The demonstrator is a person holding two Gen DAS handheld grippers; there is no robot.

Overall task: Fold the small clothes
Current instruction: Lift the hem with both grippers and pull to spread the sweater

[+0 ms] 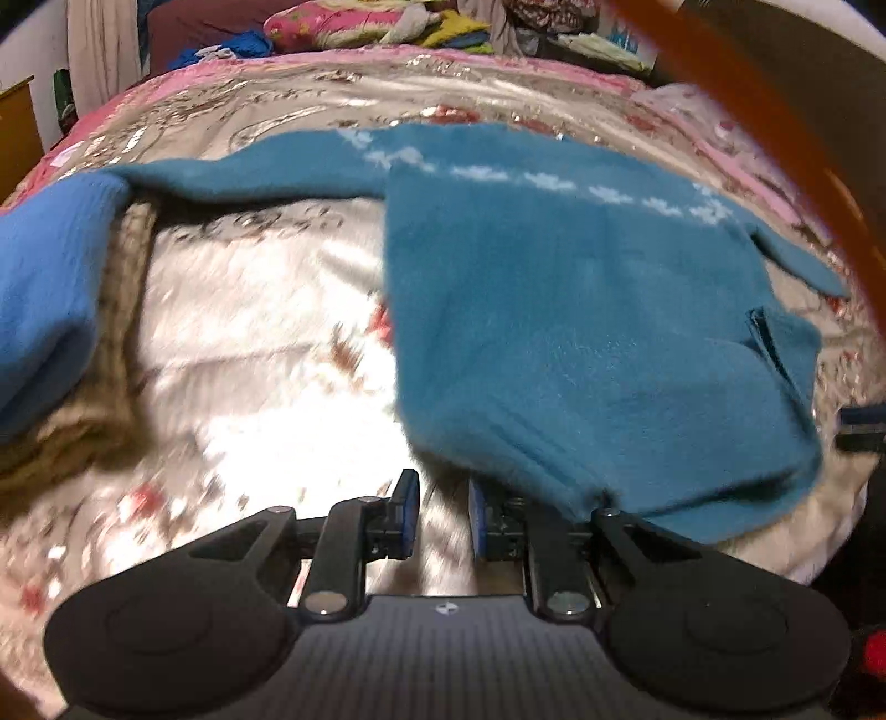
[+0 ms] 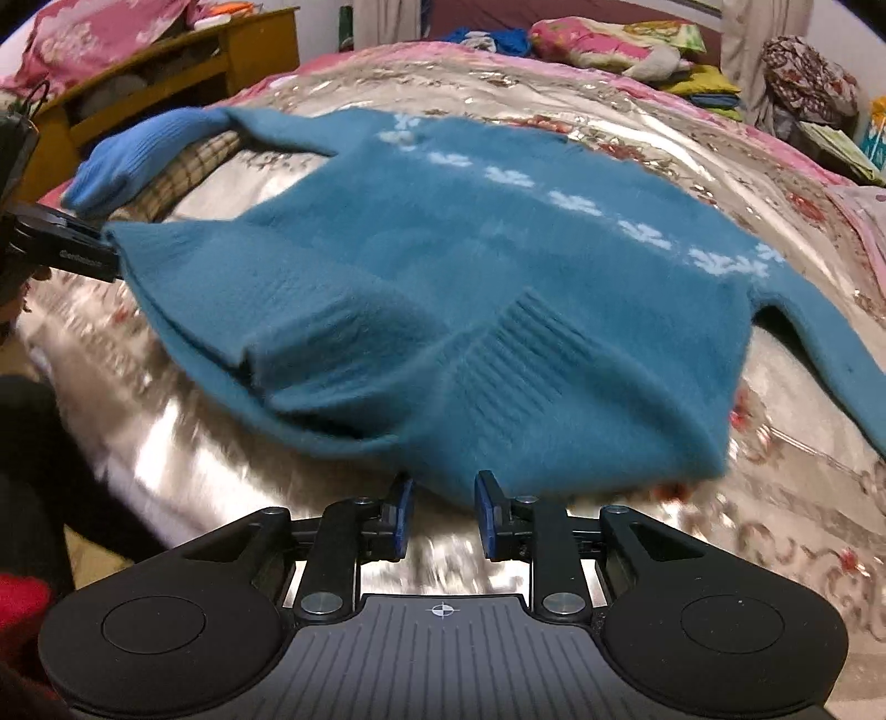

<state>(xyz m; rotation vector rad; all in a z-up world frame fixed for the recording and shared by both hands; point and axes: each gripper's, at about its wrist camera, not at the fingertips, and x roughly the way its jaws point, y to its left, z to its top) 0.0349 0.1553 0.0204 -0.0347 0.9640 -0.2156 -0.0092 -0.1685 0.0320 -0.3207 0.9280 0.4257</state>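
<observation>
A teal knitted sweater [image 1: 581, 310] [image 2: 443, 260] with a row of white flowers lies spread on the shiny flowered bedspread [image 1: 249, 343] [image 2: 720, 554], its ribbed hem towards me. One sleeve [image 1: 249, 171] stretches left, the other [image 2: 819, 360] trails right. My left gripper [image 1: 443, 498] [image 2: 108, 260] is shut on the hem's left corner, which drapes over its right finger and is lifted off the bed. My right gripper [image 2: 443, 493] pinches the hem's edge at its very fingertips, jaws narrow, and it shows dimly at the sweater's right corner [image 1: 855, 426].
A folded bright blue ribbed garment [image 1: 44, 288] [image 2: 127, 160] rests on a checked beige one [image 1: 111, 354] at the bed's left. Pillows and loose clothes [image 2: 598, 39] pile up at the back. A wooden shelf [image 2: 166, 72] stands beyond the left edge. An orange bar [image 1: 775, 138] crosses the upper right.
</observation>
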